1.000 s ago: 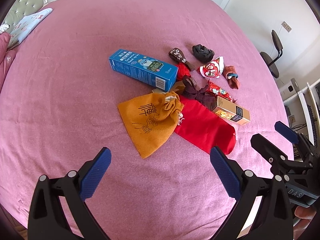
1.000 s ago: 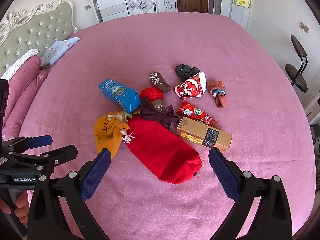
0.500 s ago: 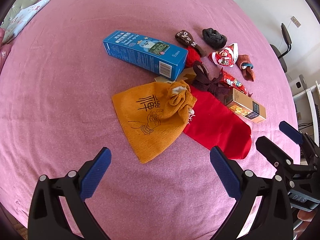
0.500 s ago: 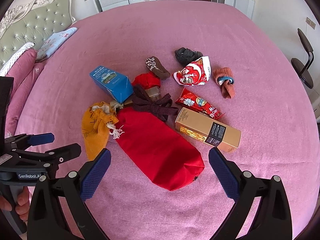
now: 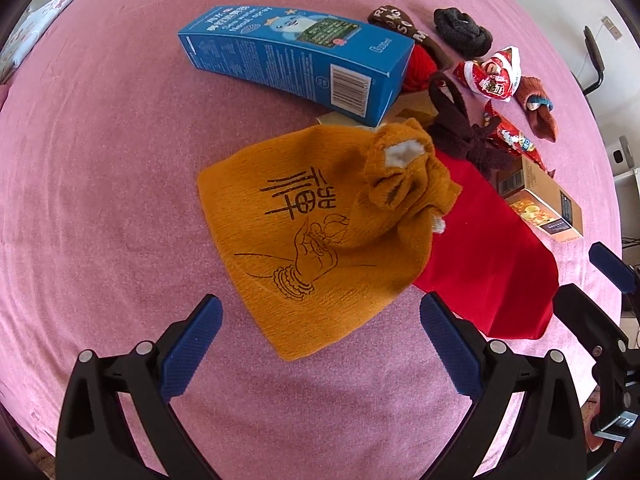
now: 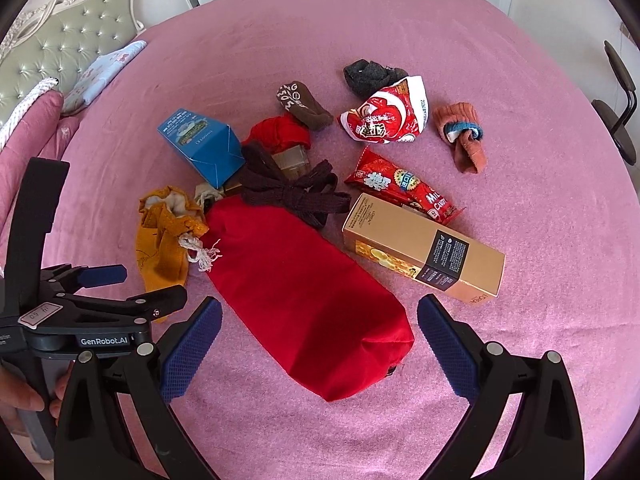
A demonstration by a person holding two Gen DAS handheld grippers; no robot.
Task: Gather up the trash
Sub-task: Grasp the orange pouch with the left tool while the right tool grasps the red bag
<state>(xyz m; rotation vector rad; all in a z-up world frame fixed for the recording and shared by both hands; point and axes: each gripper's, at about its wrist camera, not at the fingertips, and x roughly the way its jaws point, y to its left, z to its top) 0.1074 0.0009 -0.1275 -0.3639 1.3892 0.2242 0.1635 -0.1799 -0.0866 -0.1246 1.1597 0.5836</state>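
A pile lies on the pink bed [image 6: 400, 20]. An orange drawstring bag [image 5: 316, 236] lies just ahead of my open, empty left gripper [image 5: 320, 336]. A red cloth bag [image 6: 308, 300] with a dark brown tie [image 6: 292, 196] lies just ahead of my open, empty right gripper [image 6: 320, 336]. Around them are a blue carton [image 5: 296, 60], a gold box [image 6: 424, 252], a red-and-white snack wrapper [image 6: 384, 118] and a red candy wrapper [image 6: 400, 186]. The bags' contents are hidden.
Socks lie at the far side: a dark brown one [image 6: 304, 102], a grey one [image 6: 368, 74], a rust one [image 6: 464, 136]. A red cloth [image 6: 280, 132] sits behind the carton. The headboard [image 6: 60, 52] and pillows are far left, a chair [image 6: 620, 100] right.
Both grippers have moved forward and lower toward the pile. The orange bag and the red bag now sit much closer. Jaws stayed open; nothing on the bed moved.
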